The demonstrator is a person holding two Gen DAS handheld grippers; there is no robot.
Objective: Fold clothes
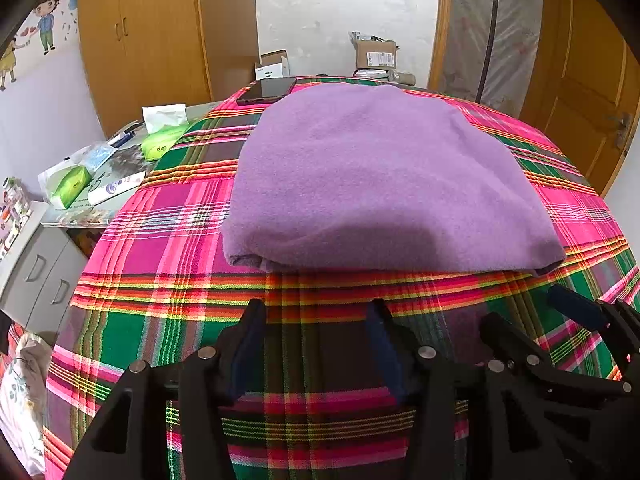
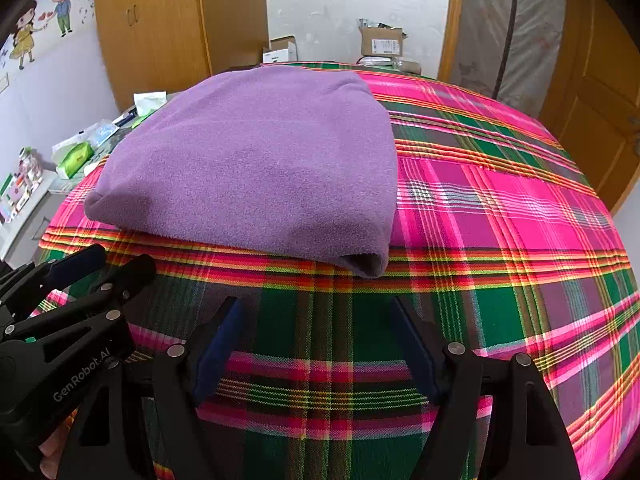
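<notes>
A purple fleece garment (image 1: 380, 176) lies folded into a compact rectangle on the plaid bed cover (image 1: 180, 264); it also shows in the right wrist view (image 2: 256, 168). My left gripper (image 1: 316, 308) is open and empty, hovering over the cover just in front of the garment's near edge. My right gripper (image 2: 316, 306) is open and empty too, in front of the garment's near right corner. Each gripper shows in the other's view: the right one at the right edge (image 1: 532, 304), the left one at the left edge (image 2: 120, 260).
A dark phone (image 1: 266, 90) lies on the bed's far left corner. A bedside table (image 1: 100, 184) on the left holds tissue packs and papers. Cardboard boxes (image 1: 376, 54) stand beyond the bed. A wardrobe (image 1: 152, 32) stands at back left and a door (image 1: 592, 92) at right.
</notes>
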